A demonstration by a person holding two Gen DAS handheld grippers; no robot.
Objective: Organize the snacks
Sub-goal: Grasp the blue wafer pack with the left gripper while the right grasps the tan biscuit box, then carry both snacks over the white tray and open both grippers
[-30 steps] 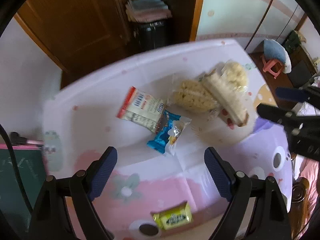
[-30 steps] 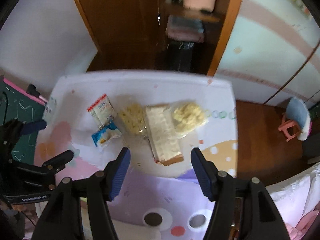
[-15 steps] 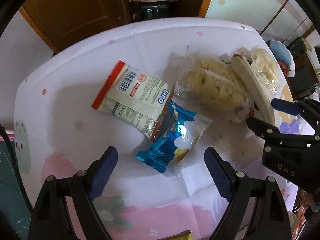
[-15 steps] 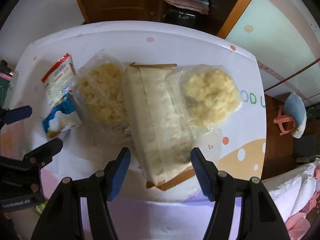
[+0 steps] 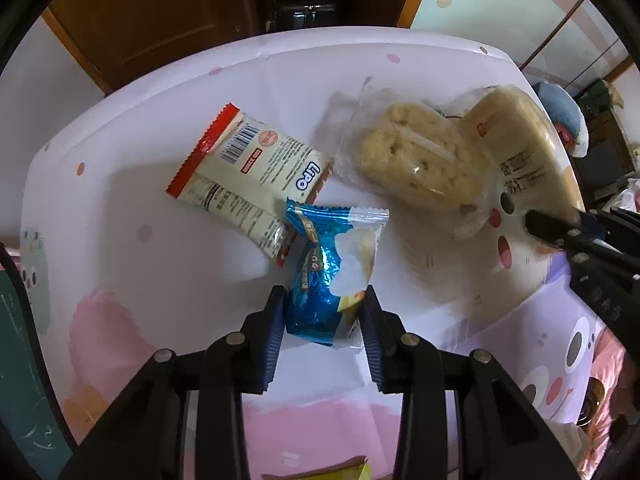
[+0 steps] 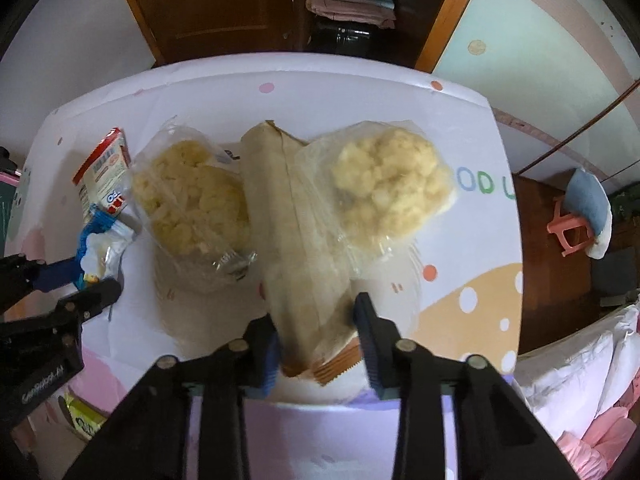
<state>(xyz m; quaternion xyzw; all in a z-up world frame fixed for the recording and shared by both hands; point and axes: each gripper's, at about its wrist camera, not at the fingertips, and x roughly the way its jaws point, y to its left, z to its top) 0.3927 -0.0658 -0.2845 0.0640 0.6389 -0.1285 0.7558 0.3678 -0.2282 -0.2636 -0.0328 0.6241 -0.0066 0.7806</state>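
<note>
Between the left gripper's (image 5: 323, 322) closing jaws sits the crinkly blue foil snack packet (image 5: 334, 270), its near end pinched, ready to lift off the pastel-printed table (image 5: 120, 264). Ahead lies a cream red-edged wafer packet (image 5: 250, 178).

In the right view, the right gripper (image 6: 316, 340) is clenched on the long beige paper-wrapped package (image 6: 296, 240), though blur hides the contact.

Both the left gripper (image 5: 323, 322) and the right gripper (image 6: 316, 334) had black angular linkage arms with silver pivot screws, blue ribbed pads on their fingers (image 5: 275, 334), and faint white lettering.
</note>
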